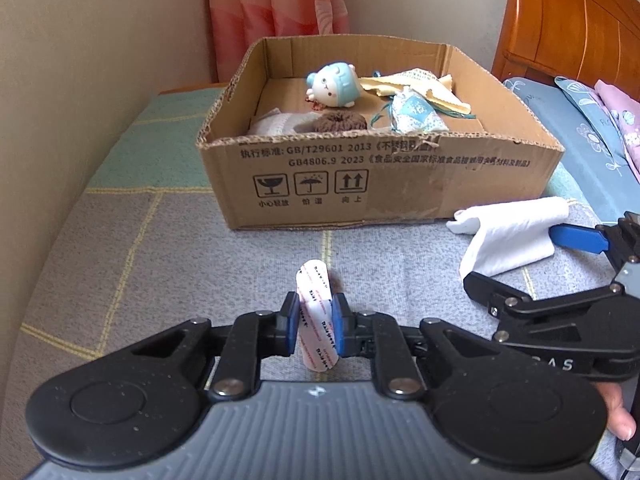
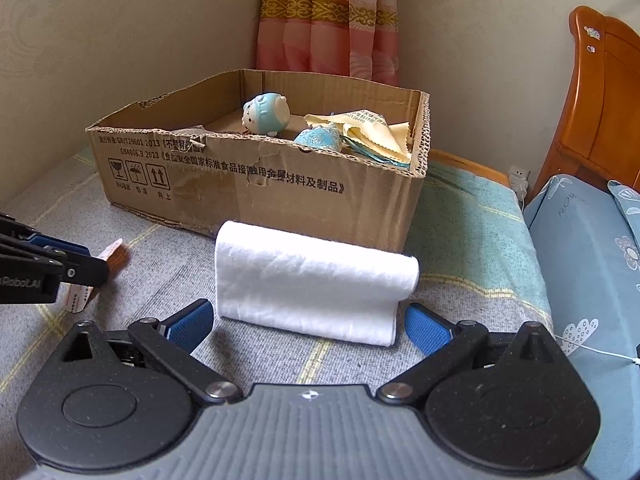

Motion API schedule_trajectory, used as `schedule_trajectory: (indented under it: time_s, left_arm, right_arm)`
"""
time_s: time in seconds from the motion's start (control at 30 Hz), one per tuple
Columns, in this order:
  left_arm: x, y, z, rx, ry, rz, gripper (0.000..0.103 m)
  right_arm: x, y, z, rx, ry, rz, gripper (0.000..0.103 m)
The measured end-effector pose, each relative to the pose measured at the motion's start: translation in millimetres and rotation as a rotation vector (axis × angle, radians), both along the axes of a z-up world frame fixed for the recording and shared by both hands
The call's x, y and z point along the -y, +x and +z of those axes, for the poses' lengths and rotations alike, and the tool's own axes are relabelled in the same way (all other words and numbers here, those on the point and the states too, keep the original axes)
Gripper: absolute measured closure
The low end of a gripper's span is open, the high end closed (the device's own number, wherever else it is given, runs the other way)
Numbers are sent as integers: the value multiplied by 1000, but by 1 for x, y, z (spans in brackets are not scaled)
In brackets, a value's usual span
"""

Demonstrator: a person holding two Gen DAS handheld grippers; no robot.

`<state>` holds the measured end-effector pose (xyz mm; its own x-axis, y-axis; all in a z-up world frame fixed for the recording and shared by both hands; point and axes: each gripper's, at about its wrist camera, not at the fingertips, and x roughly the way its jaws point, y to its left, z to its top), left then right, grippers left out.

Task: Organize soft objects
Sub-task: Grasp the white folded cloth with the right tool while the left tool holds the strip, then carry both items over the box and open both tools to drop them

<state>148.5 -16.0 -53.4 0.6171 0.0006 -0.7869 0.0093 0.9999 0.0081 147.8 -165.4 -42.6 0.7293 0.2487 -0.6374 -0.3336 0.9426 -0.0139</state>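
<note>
A: Nearest in the left wrist view?
B: Left gripper (image 1: 314,328), blue pads closed tight on a small white plaster strip (image 1: 316,312) with red print. Strip upright between the pads, low over the grey bedspread (image 1: 160,264).

A: And nearest in the right wrist view?
B: Right gripper (image 2: 308,326), jaws spread wide, nothing pinched. Just ahead, between the two blue fingers (image 2: 192,326), a folded white cloth (image 2: 312,280) lying on the bedspread, its far edge rolled over. No contact visible between pads and cloth.

A: Seen from the other side too?
B: Yes. Same white cloth at the right of the left wrist view, one blue finger of the right gripper beside it. A fingertip of a person's hand (image 1: 620,416) at the lower right edge.

A: Farther back?
B: Open cardboard box (image 1: 360,184) resting on the bed, printed symbols and Chinese text on its front wall, top edge torn. Cloth just in front of its right half.

A: Inside the box?
B: Blue and white plush toy (image 1: 334,84), brown knitted ring (image 1: 340,120), pale blue fabric pouch (image 1: 416,114), cream cloth with zigzag edges (image 1: 416,84), a whitish item at the left, partly hidden.

A: Behind that?
B: Beige wall, pink curtain (image 2: 328,20), wooden headboard (image 2: 600,100) at the right, blue floral pillow (image 2: 592,248) below it.
</note>
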Motion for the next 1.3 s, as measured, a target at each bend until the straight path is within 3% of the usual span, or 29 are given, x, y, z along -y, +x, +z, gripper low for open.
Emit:
schedule_trajectory:
  time_s: [0.43, 0.93, 1.3]
  left_arm:
    - [-6, 2, 6, 12, 25, -43, 88]
    - [-8, -9, 34, 57, 47, -185, 88]
    - [-9, -11, 79, 144, 42, -280, 88]
  right_arm:
    - [-5, 17, 10, -19, 81, -112, 0]
    - [-3, -2, 31, -4, 28, -106, 47]
    - [5, -30, 63, 69, 23, -88, 50]
